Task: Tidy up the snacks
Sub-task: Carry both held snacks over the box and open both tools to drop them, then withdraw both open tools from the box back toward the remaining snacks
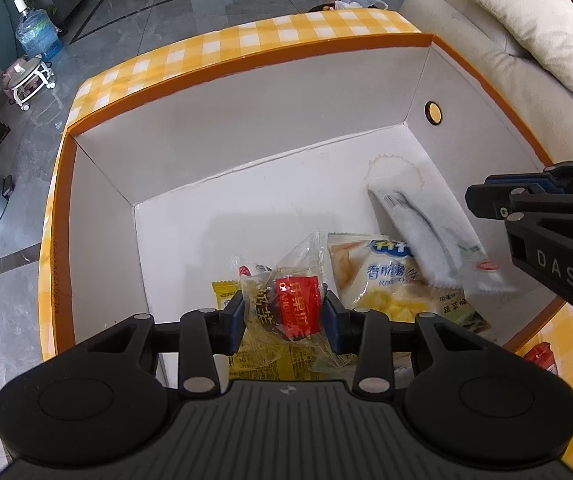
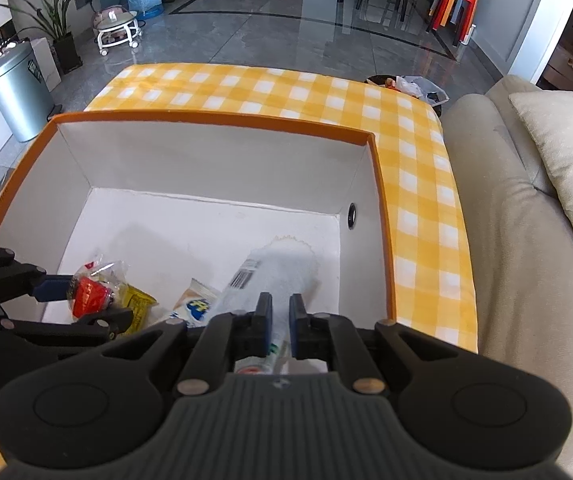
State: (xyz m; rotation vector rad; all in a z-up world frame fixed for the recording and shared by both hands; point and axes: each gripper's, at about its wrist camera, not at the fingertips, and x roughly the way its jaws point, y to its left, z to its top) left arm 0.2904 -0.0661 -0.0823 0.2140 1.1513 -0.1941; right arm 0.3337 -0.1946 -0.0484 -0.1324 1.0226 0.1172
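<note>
The left gripper (image 1: 284, 314) is hanging over the near end of the box (image 1: 246, 128), its 2 blue pads clamped on a clear packet (image 1: 286, 300) with a red label. In the right wrist view the same gripper (image 2: 86, 300) is showing at the left edge, the red packet (image 2: 88, 298) pinched between its fingers.

The right gripper (image 2: 280, 320) is sitting above a long white packet (image 2: 274, 272). Its pads are standing a little apart with the packet's near end running between them; the right wrist view is showing a gap on at least 1 side, so I cannot tell whether they are gripping it. In the left wrist view the white packet (image 1: 426, 232) is lying tilted, its far end on the box floor and its near end resting over a chip bag (image 1: 382, 280), while the right gripper (image 1: 498, 200) is hanging beside it at the right edge.

A yellow packet (image 1: 224, 294) is lying under the left gripper, touching the clear packet. All the snacks are sitting in the near right part of the box. The box is resting on a yellow checked cloth (image 2: 426, 184), with a beige sofa (image 2: 526, 240) just beside it.
</note>
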